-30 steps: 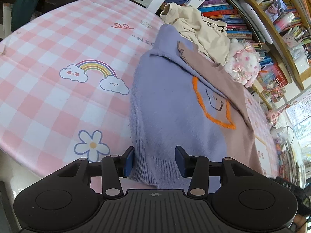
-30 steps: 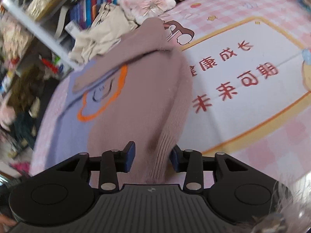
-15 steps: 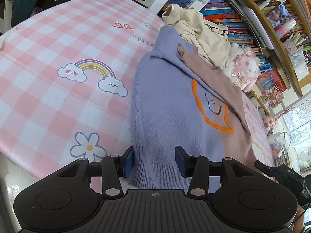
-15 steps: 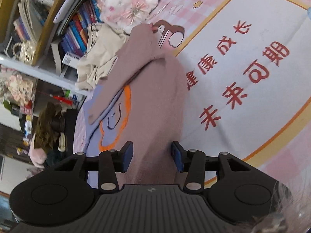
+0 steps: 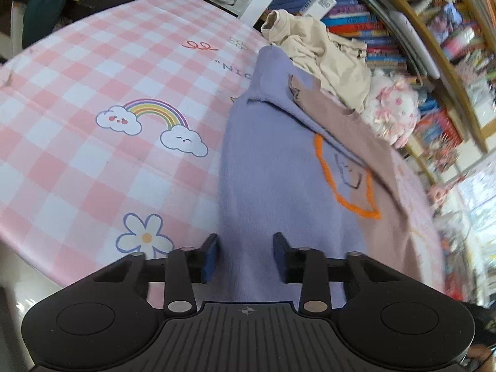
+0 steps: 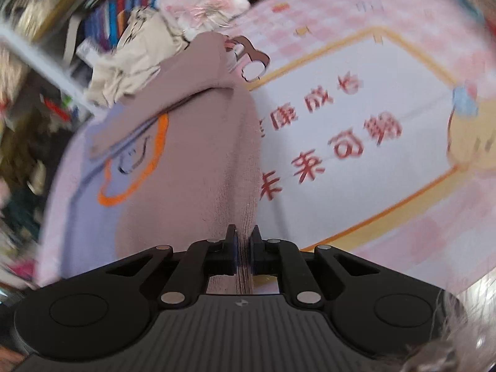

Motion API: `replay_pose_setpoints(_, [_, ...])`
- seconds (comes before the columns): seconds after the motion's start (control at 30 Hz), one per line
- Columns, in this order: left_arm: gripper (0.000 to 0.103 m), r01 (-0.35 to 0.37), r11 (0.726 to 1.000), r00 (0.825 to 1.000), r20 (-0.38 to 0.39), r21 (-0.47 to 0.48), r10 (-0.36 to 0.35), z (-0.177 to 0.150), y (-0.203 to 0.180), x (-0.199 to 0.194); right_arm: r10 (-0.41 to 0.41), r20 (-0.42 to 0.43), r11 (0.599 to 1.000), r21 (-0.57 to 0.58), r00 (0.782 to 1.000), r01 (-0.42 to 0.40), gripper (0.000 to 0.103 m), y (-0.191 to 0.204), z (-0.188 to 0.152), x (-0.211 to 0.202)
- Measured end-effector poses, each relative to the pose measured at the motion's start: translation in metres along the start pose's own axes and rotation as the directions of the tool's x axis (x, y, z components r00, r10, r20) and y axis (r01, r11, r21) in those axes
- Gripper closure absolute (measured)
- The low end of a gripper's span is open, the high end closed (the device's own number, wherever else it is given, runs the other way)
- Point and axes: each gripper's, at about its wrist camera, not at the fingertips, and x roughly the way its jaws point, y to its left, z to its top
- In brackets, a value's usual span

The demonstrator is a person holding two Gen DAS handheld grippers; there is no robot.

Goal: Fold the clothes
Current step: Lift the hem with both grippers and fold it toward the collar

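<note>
A knit sweater, lilac on one half [image 5: 272, 167] and dusty pink on the other [image 6: 198, 161], with an orange-outlined patch [image 5: 347, 179], lies flat on the pink checked tablecloth [image 5: 93, 161]. My left gripper [image 5: 246, 257] is open, its blue pads on either side of the lilac hem at the near table edge. My right gripper [image 6: 244, 248] is shut on the ribbed pink hem of the sweater, with the cloth pinched into a ridge between the pads.
A crumpled cream garment [image 5: 322, 52] and a pink-and-white plush toy [image 5: 393, 111] lie at the sweater's far end, against bookshelves [image 5: 381, 31]. A white printed panel with red characters [image 6: 341, 136] lies right of the sweater. The table edge is just below my left gripper.
My right gripper has closed on the pink hem; it was open around it before. My left gripper has slid further over the lilac hem, still open.
</note>
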Motion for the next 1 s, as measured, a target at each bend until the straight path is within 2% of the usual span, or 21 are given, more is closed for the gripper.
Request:
replay_pose_setpoints(0.1, [0.079,0.006,1.0,1.0,-0.016,0.017,-0.006,-0.001,-0.001,0.001,-0.019,-0.012,0.999,-0.034,1.0,0.019,0.096,0.001,-0.003,-0.001])
replay_pose_setpoints(0.23, [0.078,0.032,0.999,0.999,-0.04,-0.012,-0.032,-0.004,0.001,0.0,0.05,-0.062,0.997,0.055,0.997,-0.046,0.092,-0.012,-0.006,-0.002])
replay_pose_setpoints(0.53, [0.079,0.061,0.997,0.997,-0.053,-0.054,-0.064,-0.011,0.008,-0.001,0.089,-0.085,0.993,0.081,0.992,-0.082,0.093,-0.017,-0.013,-0.01])
replay_pose_setpoints(0.57, [0.08,0.064,0.996,0.996,-0.053,-0.059,-0.067,-0.012,0.009,0.0,0.085,-0.088,0.994,0.072,0.992,-0.079,0.094,-0.016,-0.012,-0.01])
replay_pose_setpoints(0.63, [0.098,0.07,0.995,0.996,-0.053,-0.069,-0.073,-0.013,0.011,0.0,0.076,-0.093,0.996,0.045,0.993,-0.072,0.097,-0.015,-0.012,-0.01])
replay_pose_setpoints(0.77, [0.099,0.08,0.993,0.995,-0.053,-0.084,-0.084,-0.015,0.015,0.0,0.067,-0.081,0.997,0.033,0.994,-0.065,0.097,-0.017,-0.016,-0.012])
replay_pose_setpoints(0.87, [0.099,0.074,0.996,0.995,-0.067,-0.044,-0.077,-0.021,0.009,-0.003,0.07,-0.089,0.997,0.042,0.994,-0.066,0.097,-0.023,-0.019,-0.017])
replay_pose_setpoints(1.0, [0.099,0.093,0.995,0.991,-0.088,-0.041,-0.097,-0.032,0.008,-0.009,0.075,-0.097,0.996,0.058,0.992,-0.07,0.097,-0.035,-0.025,-0.03])
